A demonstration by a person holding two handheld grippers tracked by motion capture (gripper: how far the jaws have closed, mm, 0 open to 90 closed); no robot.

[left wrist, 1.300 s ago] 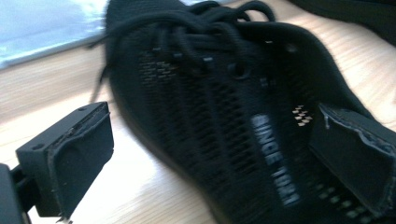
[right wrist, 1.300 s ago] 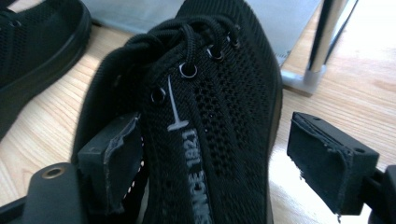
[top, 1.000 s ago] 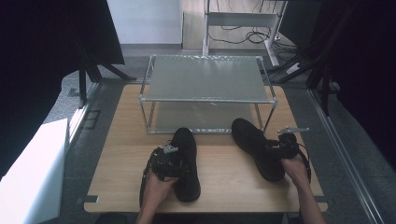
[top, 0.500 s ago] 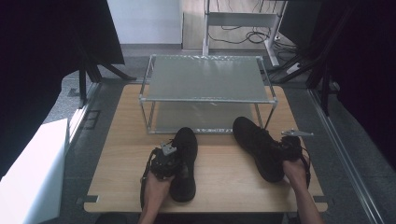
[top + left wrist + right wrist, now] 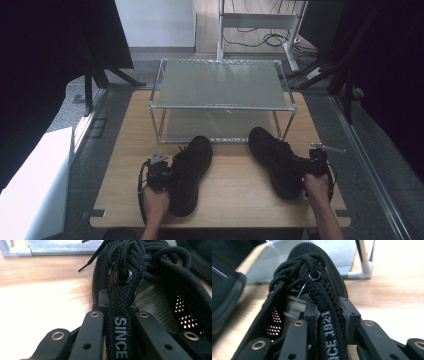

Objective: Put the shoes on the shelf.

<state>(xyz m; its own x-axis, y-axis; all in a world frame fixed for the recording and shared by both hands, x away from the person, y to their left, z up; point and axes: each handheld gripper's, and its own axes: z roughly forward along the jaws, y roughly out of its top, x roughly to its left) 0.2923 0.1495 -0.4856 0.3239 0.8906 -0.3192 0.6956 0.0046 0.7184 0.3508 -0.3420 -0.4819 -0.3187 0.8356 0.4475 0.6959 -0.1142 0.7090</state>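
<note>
Jaws of left gripper (image 5: 161,175) and right gripper (image 5: 314,167) are clamped on left shoe (image 5: 189,172) and right shoe (image 5: 274,160); shoes nudged slightly since a second ago, likely bound for rack (image 5: 222,106).

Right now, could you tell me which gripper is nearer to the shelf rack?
Right, narrowly. The right gripper sits closer to the shelf rack, near its front right leg; the left gripper sits slightly farther back.

Your high view is dim at its edges; glare washes the table (image 5: 37,307) in both gripper views, backgrounds blurred.
</note>
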